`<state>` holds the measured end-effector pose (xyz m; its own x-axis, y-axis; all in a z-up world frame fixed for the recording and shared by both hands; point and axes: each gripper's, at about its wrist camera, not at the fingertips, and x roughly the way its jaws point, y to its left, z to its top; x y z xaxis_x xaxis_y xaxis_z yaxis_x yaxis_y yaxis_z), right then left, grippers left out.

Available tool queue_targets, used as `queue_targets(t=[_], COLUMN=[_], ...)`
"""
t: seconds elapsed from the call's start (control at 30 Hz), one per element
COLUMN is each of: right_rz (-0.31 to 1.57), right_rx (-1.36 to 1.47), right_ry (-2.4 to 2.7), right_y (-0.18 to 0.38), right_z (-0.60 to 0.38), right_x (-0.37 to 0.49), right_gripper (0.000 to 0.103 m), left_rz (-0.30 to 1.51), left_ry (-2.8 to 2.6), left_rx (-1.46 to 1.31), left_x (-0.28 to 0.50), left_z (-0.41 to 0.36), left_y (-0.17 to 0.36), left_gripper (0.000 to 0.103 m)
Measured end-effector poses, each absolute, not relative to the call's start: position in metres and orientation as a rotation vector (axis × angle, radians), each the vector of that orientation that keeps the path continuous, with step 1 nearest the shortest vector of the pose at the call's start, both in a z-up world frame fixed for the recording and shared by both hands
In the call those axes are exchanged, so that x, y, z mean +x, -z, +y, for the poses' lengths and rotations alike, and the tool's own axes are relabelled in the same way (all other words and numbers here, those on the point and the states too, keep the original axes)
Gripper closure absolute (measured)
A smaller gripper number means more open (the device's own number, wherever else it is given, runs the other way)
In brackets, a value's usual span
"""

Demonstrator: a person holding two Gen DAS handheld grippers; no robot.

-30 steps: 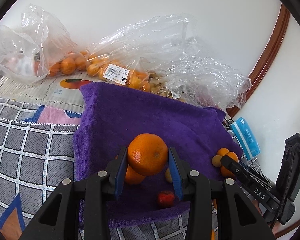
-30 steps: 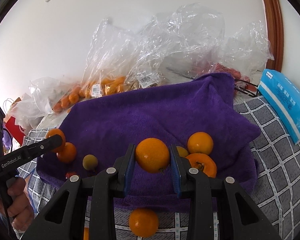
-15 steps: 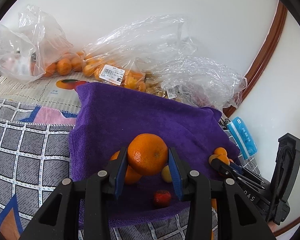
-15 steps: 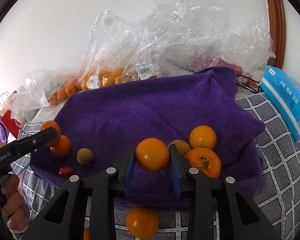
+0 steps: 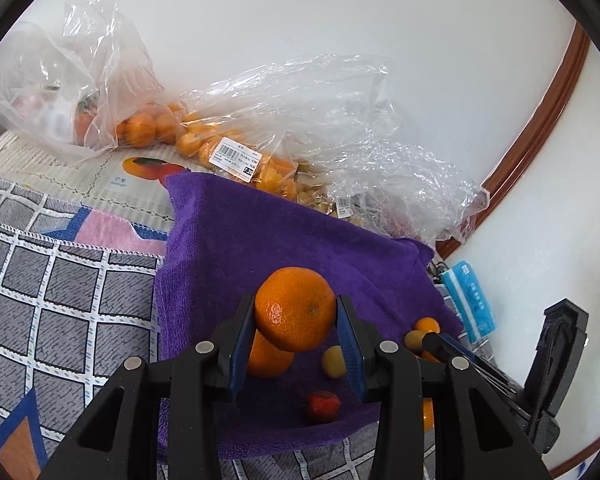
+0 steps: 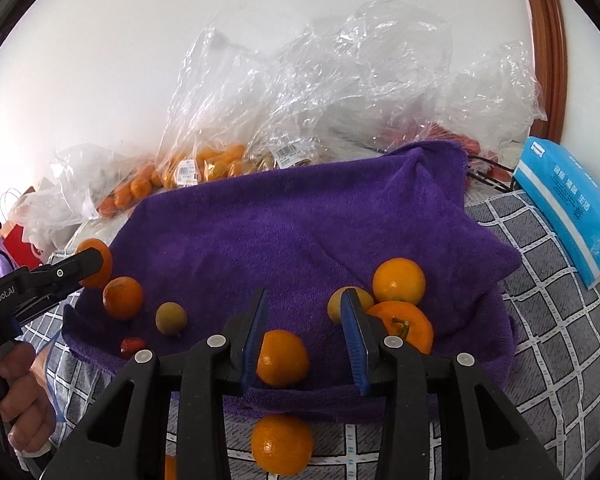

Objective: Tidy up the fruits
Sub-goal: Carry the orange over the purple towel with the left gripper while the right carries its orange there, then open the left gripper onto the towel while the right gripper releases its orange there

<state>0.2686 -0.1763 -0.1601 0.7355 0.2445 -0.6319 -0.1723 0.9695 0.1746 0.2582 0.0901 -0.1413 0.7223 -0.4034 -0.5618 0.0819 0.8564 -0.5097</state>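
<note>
My left gripper (image 5: 296, 320) is shut on an orange (image 5: 295, 308) and holds it above the near left part of the purple towel (image 5: 280, 236). Under it lie another orange (image 5: 270, 356), a small yellow fruit (image 5: 333, 361) and a small red fruit (image 5: 323, 406). My right gripper (image 6: 304, 332) is open above the towel's near edge (image 6: 300, 240). An orange (image 6: 282, 357) lies on the towel between its fingers, free of them. To its right sit two oranges (image 6: 398, 281) (image 6: 408, 322) and a yellow fruit (image 6: 338, 304).
Clear plastic bags of oranges (image 5: 236, 148) and other fruit line the wall behind the towel. A blue tissue pack (image 6: 568, 204) lies at the right. One orange (image 6: 282, 444) lies on the checked cloth (image 6: 548, 340) in front of the towel.
My right gripper has opened and its orange now rests on the towel's near edge. My left gripper still holds its orange, shifted a little over the towel.
</note>
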Motion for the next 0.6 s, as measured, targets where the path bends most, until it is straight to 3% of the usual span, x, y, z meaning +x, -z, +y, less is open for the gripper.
queue_targets(t=[0.6], right_rz=[0.685], right_rx=[0.165], right_ry=[-0.197], right_y=[0.152], right_z=[-0.19], right_x=[0.266], right_gripper=[0.062], left_rz=[0.789], left_ry=[0.342], left_rx=[-0.274], left_x=[0.256], left_z=[0.043], left_y=[0.148], left_gripper=[0.065])
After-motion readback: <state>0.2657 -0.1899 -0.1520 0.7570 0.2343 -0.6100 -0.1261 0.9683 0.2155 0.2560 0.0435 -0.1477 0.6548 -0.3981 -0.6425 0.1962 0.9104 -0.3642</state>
